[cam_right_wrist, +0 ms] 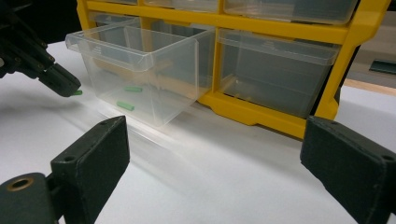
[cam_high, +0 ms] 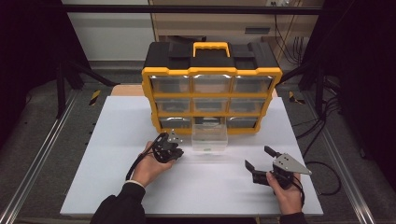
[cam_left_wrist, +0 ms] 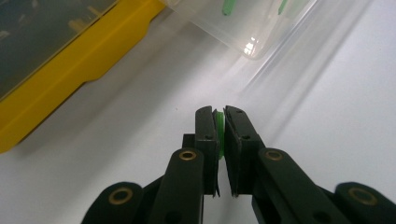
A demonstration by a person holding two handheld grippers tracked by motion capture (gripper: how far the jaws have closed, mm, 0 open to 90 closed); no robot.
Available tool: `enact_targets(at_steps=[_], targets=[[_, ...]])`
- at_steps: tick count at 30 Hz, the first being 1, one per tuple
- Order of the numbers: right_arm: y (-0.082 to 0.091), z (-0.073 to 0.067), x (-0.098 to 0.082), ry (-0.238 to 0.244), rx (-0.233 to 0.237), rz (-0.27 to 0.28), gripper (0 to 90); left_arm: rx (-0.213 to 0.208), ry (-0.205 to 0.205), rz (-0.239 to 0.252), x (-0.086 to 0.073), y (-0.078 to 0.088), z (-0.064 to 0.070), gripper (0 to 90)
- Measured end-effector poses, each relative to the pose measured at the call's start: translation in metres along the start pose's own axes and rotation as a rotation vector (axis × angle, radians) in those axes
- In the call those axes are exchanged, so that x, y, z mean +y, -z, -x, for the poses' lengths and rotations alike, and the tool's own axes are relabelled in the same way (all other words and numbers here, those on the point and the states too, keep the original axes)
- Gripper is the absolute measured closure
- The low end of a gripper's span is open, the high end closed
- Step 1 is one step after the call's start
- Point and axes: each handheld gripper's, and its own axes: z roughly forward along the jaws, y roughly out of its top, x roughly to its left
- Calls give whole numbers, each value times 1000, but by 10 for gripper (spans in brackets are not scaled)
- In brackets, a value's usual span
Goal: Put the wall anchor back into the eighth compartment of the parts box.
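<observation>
- Two small green pegs (cam_right_wrist: 129,97) already lie on the floor of the clear drawer (cam_high: 210,138), which is pulled out of the bottom row of the yellow organiser (cam_high: 212,95) and stands on the bench (cam_high: 116,177) in front of it.
- One more green peg (cam_left_wrist: 219,130) is clamped between the jaws of my left gripper (cam_left_wrist: 218,122); they are pressed together on it, with only its edge showing.
- From the right gripper view, that peg (cam_right_wrist: 77,93) sits just beside the drawer's outer wall, low over the bench, not yet above the rim.
- My right gripper (cam_high: 258,157) has its jaws spread wide and holds nothing, resting well apart from the drawer.
- As I judge it, the sorting is partly done: two pegs are in, this one is picked up but not dropped.
- What I think is left: lift over the rim, release into the drawer, then push the drawer into its slot.
- Whether more pegs wait elsewhere, I cannot tell.
</observation>
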Motion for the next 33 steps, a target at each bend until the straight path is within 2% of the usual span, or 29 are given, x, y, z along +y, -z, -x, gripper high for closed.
enact_targets(at_steps=[4,6,15,22,25,33], targets=[[-1,0,0,-4,0,-2,82,-2,-4,14,0,0,2,839],[0,0,1,-1,1,2,82,-3,-16,6,0,0,2,839],[1,0,1,2,0,5,81,4,-21,13,-1,1,8,839],[0,0,1,4,0,3,80,9,-28,32,0,9,10,839],[1,0,1,4,-1,4,80,8,-25,51,1,12,10,839],[0,0,1,3,2,6,79,16,-15,64,4,15,10,839]])
